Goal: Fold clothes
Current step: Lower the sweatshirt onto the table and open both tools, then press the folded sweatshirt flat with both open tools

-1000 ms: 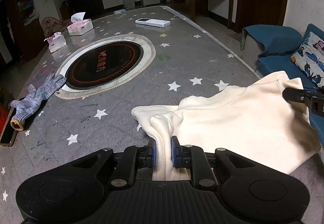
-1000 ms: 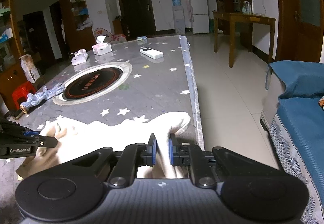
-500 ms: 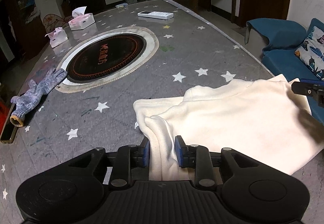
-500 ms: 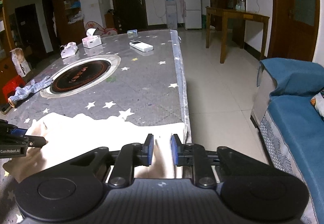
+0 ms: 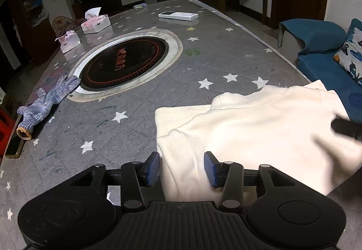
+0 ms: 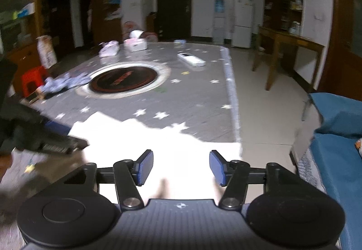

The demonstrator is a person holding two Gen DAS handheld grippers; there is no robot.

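Garment: your one cream garment (image 5: 260, 128) is lying folded on the near right part of the star-print table (image 5: 226, 51), reaching its right edge.
Left gripper: your left gripper (image 5: 182, 168) is spreading its jaws; a thick fold of the garment is sitting between the blue pads (image 5: 152, 167), no longer pinched.
Right gripper: your right gripper (image 6: 181, 167) is also opening; the cloth is lying between and under its pads (image 6: 216, 167), loose. This view is blurring.
Count on the table: you are looking at one garment, one grey knit glove (image 5: 47, 103), two tissue boxes (image 5: 96, 22), one white remote (image 5: 178, 16), one round black hob (image 5: 124, 64).
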